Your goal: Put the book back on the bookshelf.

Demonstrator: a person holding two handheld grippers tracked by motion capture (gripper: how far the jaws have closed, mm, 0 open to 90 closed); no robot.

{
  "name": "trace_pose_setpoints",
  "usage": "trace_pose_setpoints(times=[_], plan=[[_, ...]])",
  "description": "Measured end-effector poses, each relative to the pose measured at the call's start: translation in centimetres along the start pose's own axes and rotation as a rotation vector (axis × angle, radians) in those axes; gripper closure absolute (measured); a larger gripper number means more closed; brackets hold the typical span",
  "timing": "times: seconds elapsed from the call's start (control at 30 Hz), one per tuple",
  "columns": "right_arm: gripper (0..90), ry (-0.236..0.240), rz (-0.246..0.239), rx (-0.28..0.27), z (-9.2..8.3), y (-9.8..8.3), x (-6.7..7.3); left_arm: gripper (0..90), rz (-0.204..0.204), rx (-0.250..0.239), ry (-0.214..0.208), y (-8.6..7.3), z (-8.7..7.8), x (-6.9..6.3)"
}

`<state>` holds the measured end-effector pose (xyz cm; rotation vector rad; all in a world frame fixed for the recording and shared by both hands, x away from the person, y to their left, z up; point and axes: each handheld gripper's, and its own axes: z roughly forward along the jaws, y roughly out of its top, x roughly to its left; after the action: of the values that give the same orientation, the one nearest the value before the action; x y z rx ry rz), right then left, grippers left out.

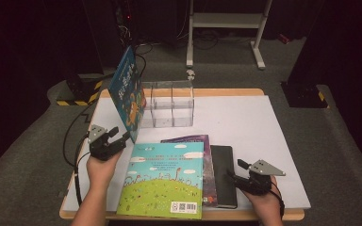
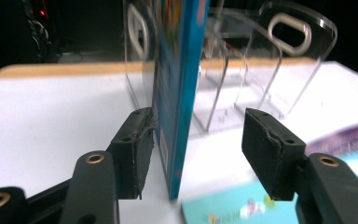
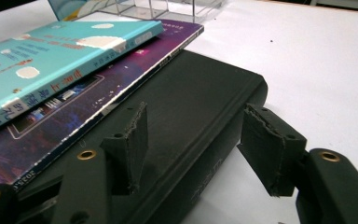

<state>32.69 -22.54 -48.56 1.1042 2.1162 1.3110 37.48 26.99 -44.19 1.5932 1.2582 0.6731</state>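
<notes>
Upright book leans at rack's left, far on counter. Near: picture book tops second book, notebook lowest, rightmost.

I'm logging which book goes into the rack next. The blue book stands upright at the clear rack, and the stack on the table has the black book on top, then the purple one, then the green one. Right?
Not quite: the stack order is reversed. The high view shows the green book on top, the purple one under it and the black book at the bottom. The blue book does stand upright at the clear rack.

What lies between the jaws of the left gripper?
The lower edge of the upright blue book stands between the left gripper's open jaws, close against one; seen in the left gripper view.
</notes>
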Motion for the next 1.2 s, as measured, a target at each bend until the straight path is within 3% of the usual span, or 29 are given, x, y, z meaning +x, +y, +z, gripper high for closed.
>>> trace_pose_setpoints(times=[0.13,0.27,0.37,0.47,0.6,0.73,0.97,1.2], plan=[[41.0,-0.001,-0.001,0.005,0.1,0.0,0.0,39.7,-0.032,0.066,-0.050,-1.9,-0.5,-0.1],[39.4,-0.004,0.006,0.013,0.1,0.0,0.2,37.0,-0.038,0.138,-0.103,-4.0,-1.4,-0.9],[37.5,-0.001,0.017,0.019,0.2,0.1,0.4,34.6,-0.035,0.193,-0.110,-5.8,-2.1,-1.3],[35.5,0.000,0.024,0.019,0.2,0.3,0.7,33.0,-0.068,0.243,-0.139,-7.4,-2.6,-1.8],[34.6,0.009,0.024,0.019,0.2,0.4,1.1,30.7,-0.079,0.267,-0.151,-8.8,-3.3,-2.8],[34.7,0.021,0.012,0.023,0.4,0.6,1.7,33.2,-0.114,0.287,-0.169,-9.1,-3.4,-2.8],[34.7,0.057,0.013,0.002,0.2,1.2,2.7,34.8,-0.121,0.311,-0.151,-8.8,-3.3,-3.3],[34.6,0.060,0.006,-0.011,0.2,1.6,3.2,35.0,-0.106,0.317,-0.221,-8.7,-2.2,-5.8]])
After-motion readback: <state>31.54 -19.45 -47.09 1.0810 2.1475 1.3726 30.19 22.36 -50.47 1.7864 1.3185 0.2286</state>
